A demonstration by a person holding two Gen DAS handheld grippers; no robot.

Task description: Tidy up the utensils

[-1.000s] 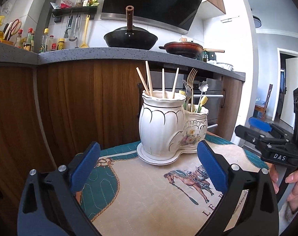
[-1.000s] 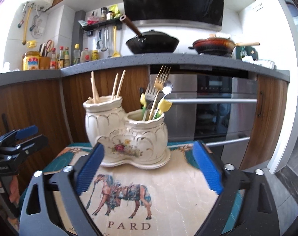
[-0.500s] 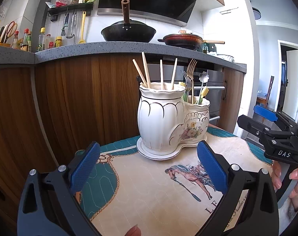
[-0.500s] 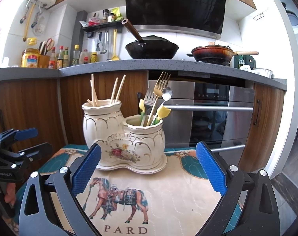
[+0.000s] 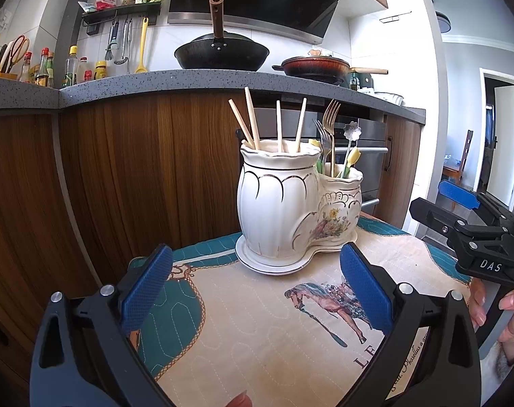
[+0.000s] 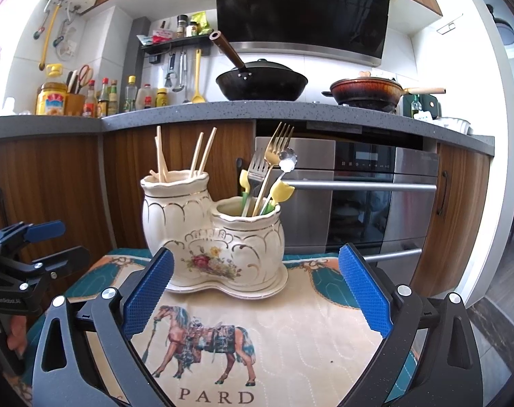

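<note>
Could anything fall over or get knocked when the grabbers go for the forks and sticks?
Maybe. The chopsticks and forks stick up high and lean, so bumping one could tip out the others. The holder stands on a cloth, which might slide. Both the left gripper and right gripper are open.

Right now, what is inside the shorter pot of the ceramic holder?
In the shorter pot stand a gold fork, a silver fork, a flower-bowled spoon and two yellow tulip-topped utensils. The rim hides their lower ends, so their working ends cannot be seen.
</note>
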